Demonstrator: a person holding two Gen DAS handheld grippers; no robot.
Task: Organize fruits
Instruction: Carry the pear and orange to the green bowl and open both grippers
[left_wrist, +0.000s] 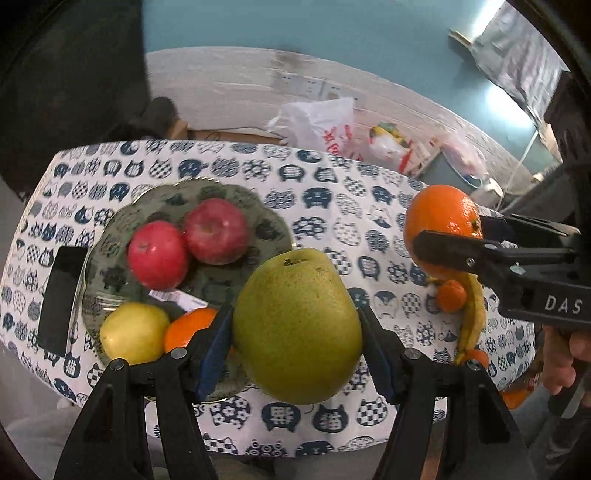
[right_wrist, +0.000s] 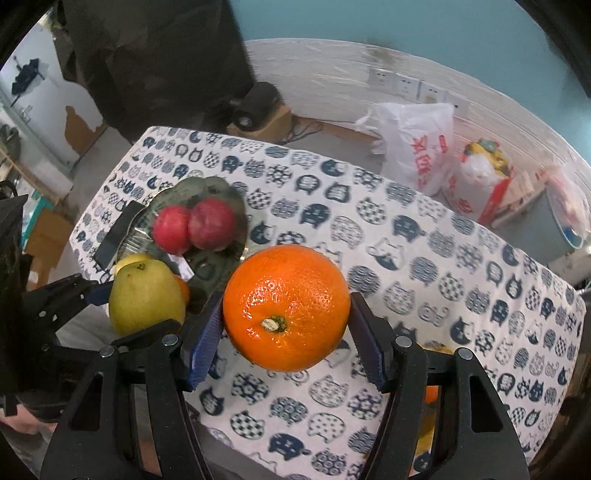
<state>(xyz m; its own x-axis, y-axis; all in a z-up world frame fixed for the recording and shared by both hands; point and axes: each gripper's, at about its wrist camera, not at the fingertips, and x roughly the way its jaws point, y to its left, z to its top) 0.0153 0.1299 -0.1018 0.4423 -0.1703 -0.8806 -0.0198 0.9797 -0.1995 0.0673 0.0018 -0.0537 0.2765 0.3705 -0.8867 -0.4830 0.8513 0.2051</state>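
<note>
My left gripper (left_wrist: 297, 328) is shut on a large green pear (left_wrist: 297, 326), held above the near edge of a glass plate (left_wrist: 258, 206). The plate holds two red apples (left_wrist: 188, 247), a yellow fruit (left_wrist: 135, 332) and an orange (left_wrist: 188, 328). My right gripper (right_wrist: 286, 325) is shut on a big orange (right_wrist: 286, 306), held over the table to the right of the plate (right_wrist: 225, 192). In the left wrist view the right gripper (left_wrist: 448, 240) and its orange (left_wrist: 439, 218) show at the right. A banana (left_wrist: 474, 317) and a small orange (left_wrist: 450, 295) lie on the table beneath it.
The table has a white cloth with blue cat faces (right_wrist: 406, 236). A black phone (left_wrist: 61, 295) lies left of the plate. Plastic bags (right_wrist: 421, 144) and boxes stand on the floor behind the table. More fruit (right_wrist: 430, 391) shows below the right gripper.
</note>
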